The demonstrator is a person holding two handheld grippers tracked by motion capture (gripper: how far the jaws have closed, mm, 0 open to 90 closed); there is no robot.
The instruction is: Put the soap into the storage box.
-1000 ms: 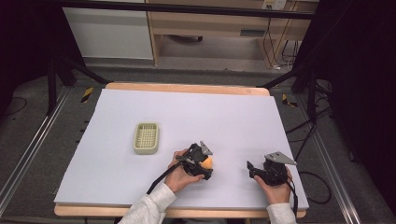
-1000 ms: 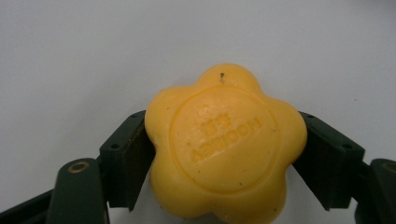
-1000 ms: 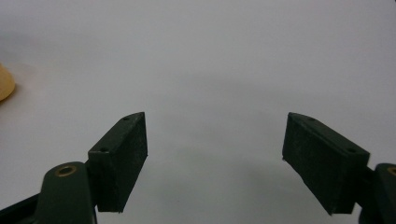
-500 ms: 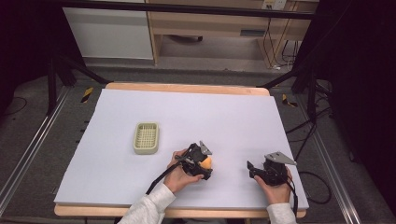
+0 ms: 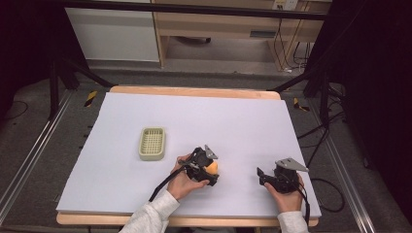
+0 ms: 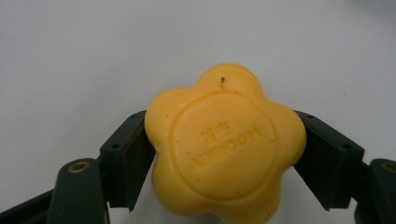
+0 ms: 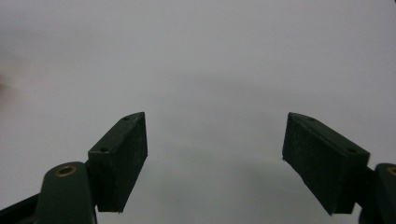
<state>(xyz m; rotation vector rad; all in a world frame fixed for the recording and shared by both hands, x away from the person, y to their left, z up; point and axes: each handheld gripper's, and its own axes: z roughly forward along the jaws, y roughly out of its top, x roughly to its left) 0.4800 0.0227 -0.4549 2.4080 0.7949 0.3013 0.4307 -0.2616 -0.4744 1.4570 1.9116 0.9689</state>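
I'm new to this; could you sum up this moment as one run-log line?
left gripper: shut on yellow soap | right gripper: open, nothing between jaws | basket: on table

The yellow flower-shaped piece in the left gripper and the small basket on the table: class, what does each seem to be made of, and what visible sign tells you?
Yellow flower-shaped piece: likely soap, possibly wax; a matte, faintly speckled surface with soft rounded lobes and stamped lettering. Basket: probably moulded plastic; pale beige, one even colour, with a regular grid floor and a thick smooth rim.
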